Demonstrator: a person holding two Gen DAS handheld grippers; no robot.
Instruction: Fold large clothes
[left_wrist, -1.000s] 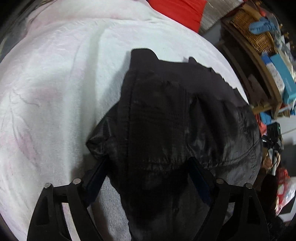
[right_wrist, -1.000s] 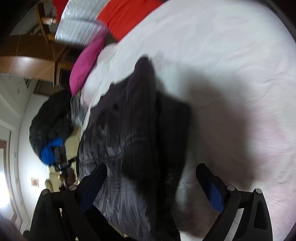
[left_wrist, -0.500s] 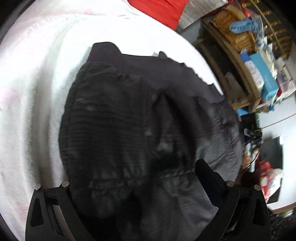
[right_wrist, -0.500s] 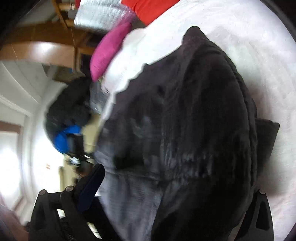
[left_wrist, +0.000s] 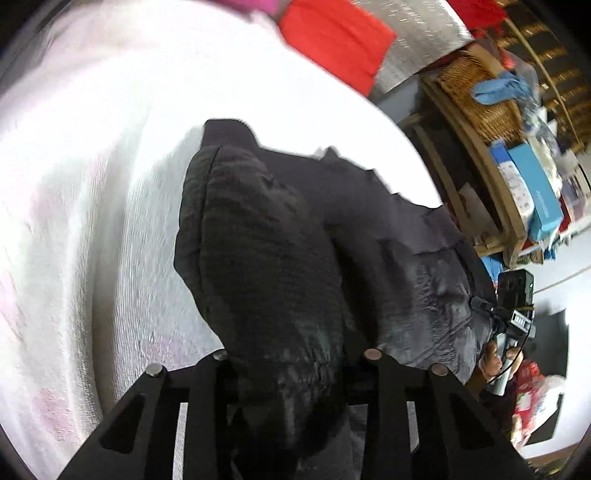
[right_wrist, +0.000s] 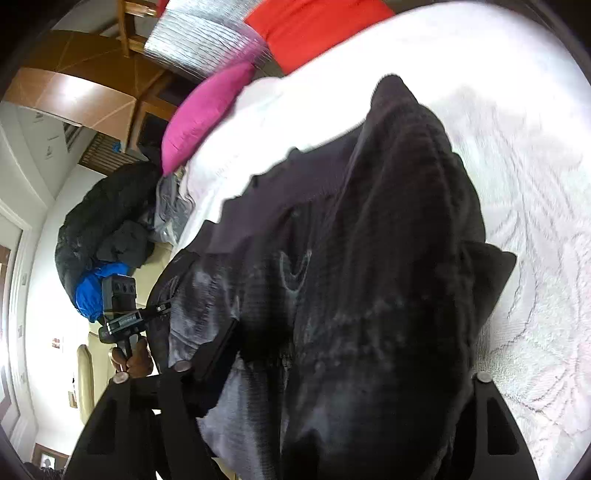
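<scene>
your left gripper (left_wrist: 291, 362) is closing on the near edge of the black puffer jacket (left_wrist: 295, 258); a thick bunch of dark padded cloth fills the gap between its jaws and spills down over them, where a second ago those jaws stood wide with the cloth only lying across them. your right gripper (right_wrist: 332, 373) is closing too, and the same jacket's bulk sits between its jaws, though from that wrist you cannot tell whether the pads are pressing yet, since the cloth hides one side of the tool entirely.

the jacket lies on the white bedspread (left_wrist: 92, 221), its far end reaching toward the red pillow (left_wrist: 332, 40) and the pink pillow (right_wrist: 207, 110) at the head of the bed. compared with a second ago it looks more gathered: the dark knit-lined part now humps up toward both cameras instead of lying flat, and each view sits closer over it.

so you have gone from hovering to taking hold at two points on the near edge. that probably sets up a lift-and-carry of that edge over the rest of the jacket. padding this thick springs back, so a shallow bite may slip out. the basket shelf (left_wrist: 480, 103) beside the bed stays clear of your work.
</scene>
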